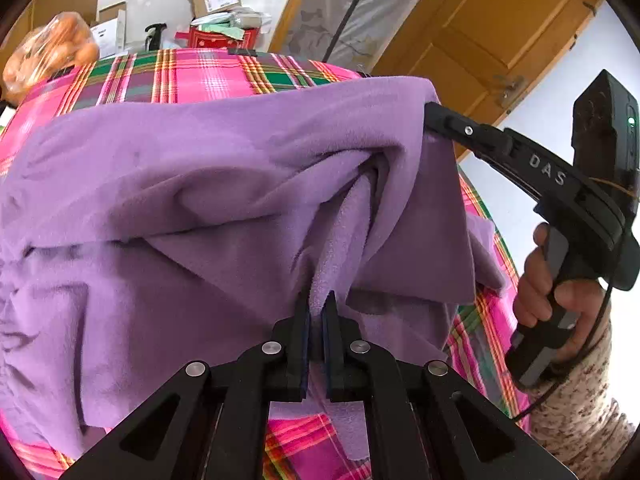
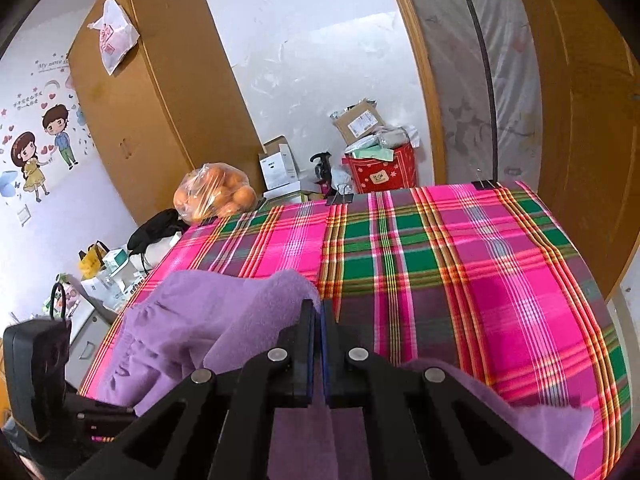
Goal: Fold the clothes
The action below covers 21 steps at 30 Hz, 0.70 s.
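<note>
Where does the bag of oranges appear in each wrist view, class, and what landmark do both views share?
Left wrist view: bag of oranges at the upper left edge, beyond the purple garment.
Right wrist view: bag of oranges left of centre, at the table's far corner.
Shared landmark: the red box behind the plaid tablecloth.

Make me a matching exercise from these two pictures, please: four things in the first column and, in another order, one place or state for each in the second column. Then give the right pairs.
Things
1. purple garment
2. bag of oranges
3. white plastic bag
4. red box

Places or states
A. hangs on the wooden wardrobe
B. stands behind the far edge of the plaid cloth, filled with papers
C. pinched by both hand-held grippers, left and right
D. rests at the far left corner of the plaid cloth

Pairs: 1-C, 2-D, 3-A, 4-B
</note>
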Motion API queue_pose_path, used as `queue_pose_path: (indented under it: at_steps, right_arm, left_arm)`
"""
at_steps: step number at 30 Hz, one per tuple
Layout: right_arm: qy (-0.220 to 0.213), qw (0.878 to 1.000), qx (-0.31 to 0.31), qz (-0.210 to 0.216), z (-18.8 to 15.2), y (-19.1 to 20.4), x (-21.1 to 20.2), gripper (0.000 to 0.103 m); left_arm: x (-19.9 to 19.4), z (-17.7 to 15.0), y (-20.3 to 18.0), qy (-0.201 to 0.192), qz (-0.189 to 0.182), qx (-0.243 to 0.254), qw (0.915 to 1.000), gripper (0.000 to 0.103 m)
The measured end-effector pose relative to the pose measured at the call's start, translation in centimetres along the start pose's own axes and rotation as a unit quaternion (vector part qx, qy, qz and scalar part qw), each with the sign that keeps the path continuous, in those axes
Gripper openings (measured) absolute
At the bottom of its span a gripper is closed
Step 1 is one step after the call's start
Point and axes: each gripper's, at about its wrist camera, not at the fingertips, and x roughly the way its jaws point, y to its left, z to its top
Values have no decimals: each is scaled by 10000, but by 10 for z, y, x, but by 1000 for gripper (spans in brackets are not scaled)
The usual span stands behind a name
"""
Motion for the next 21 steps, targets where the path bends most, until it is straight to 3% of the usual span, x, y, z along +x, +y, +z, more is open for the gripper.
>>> queue_pose_path:
  at_steps: [6, 10, 17, 21]
  right_arm:
    - [-268, 9991, -29, -324, 19, -6, 0, 0]
    - [-89, 9996, 270, 69, 28, -20, 3, 1]
    - [347, 9987, 258, 285, -7, -28, -6, 3]
    - [516, 9969, 368, 475, -32, -35, -17, 19]
  left_arm:
    - [5, -3, 6, 112, -12, -85, 9999, 5]
    - [7, -3, 14, 86, -212, -330, 9992, 5]
    - [10, -2, 14, 97, -280, -424, 9987, 5]
    - [11, -2, 13, 90, -303, -424, 9986, 5]
